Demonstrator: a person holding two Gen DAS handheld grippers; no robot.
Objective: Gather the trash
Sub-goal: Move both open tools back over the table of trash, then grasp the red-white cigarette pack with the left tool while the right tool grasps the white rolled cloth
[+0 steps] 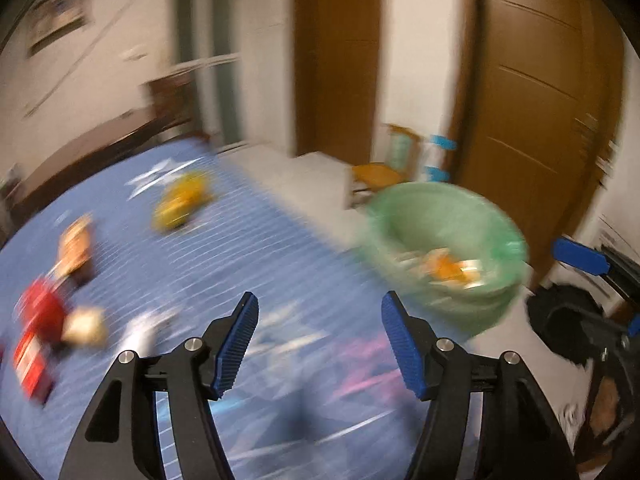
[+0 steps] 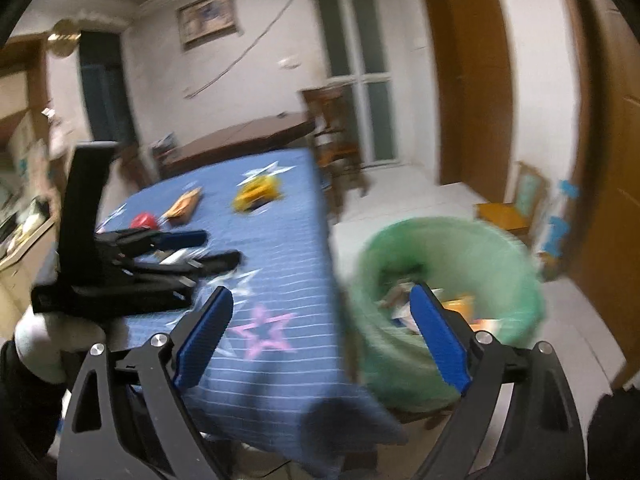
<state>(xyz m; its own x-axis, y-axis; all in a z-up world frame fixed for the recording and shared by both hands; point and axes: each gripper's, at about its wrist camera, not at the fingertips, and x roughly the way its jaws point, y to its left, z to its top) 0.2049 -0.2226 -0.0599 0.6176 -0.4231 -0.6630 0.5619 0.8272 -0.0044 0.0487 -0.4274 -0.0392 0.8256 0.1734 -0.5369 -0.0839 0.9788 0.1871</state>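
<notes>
A table under a blue cloth [image 1: 280,240] with stars carries loose trash: a yellow wrapper [image 1: 182,204], an orange-brown packet [image 1: 74,246], a red packet [image 1: 38,320] and a pale crumpled piece [image 1: 84,326]. Beside the table's right edge stands a bin with a green liner [image 1: 420,196], wrappers [image 1: 444,268] lying inside. My left gripper [image 1: 320,344] hangs open over the cloth, nothing between its pads. My right gripper [image 2: 320,336] is open and empty too, straddling the table edge and the bin [image 2: 440,228]. The left gripper [image 2: 220,247] shows there over the cloth. Both views are motion-blurred.
A low wooden stool [image 1: 376,176] and a small chair [image 2: 528,196] stand on the pale floor behind the bin. Brown doors [image 1: 532,100] fill the right. A dark wooden table [image 2: 240,136] and chair [image 2: 332,132] lie beyond the cloth. A gloved hand [image 2: 52,344] holds the left gripper.
</notes>
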